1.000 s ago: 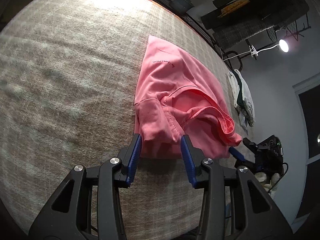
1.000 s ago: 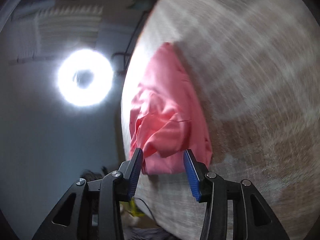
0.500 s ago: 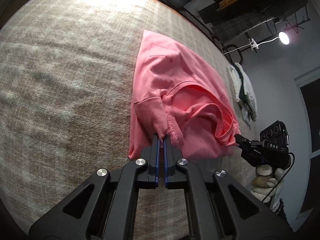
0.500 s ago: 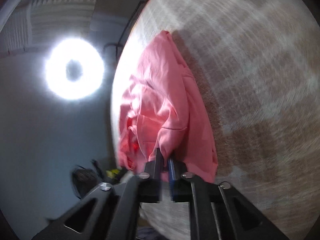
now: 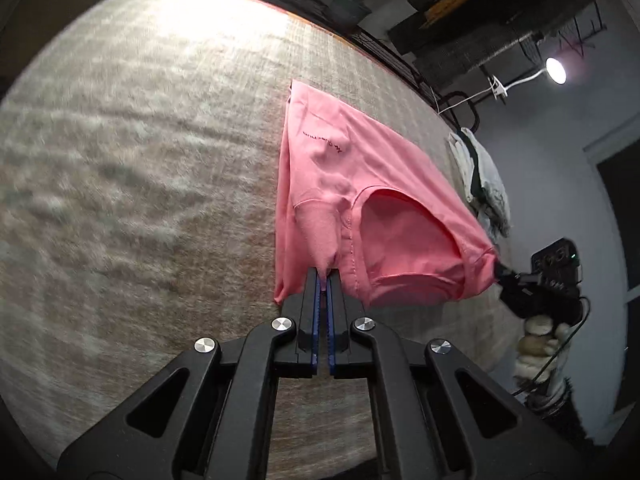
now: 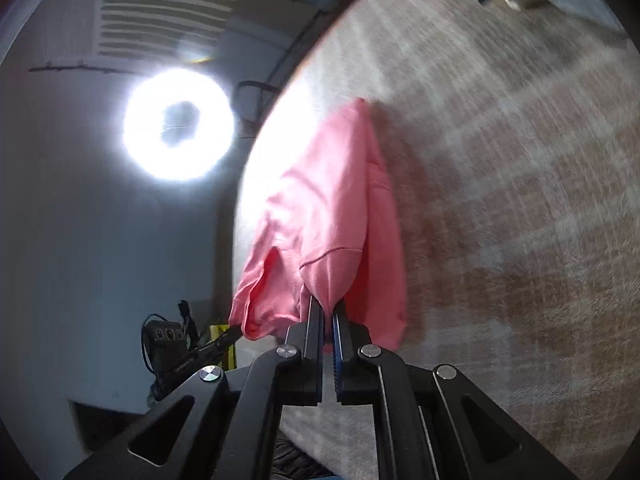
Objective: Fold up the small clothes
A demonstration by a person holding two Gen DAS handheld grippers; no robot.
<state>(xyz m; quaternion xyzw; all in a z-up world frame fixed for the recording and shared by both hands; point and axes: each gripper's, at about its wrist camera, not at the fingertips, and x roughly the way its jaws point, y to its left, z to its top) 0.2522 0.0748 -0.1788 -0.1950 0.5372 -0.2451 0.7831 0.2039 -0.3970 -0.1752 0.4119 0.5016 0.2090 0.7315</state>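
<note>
ring light (image 6: 179, 125), clip lamp (image 5: 555, 70), plaid tablecloth (image 5: 140, 152)

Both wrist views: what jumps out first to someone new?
The pink garment, bright against the beige woven tabletop, its near edge raised off the surface. It is pinched at two spots: the left gripper in the left view's centre and the right gripper at its other near corner, both shut on the cloth. In the right view a glaring ring light burns at upper left.
</note>
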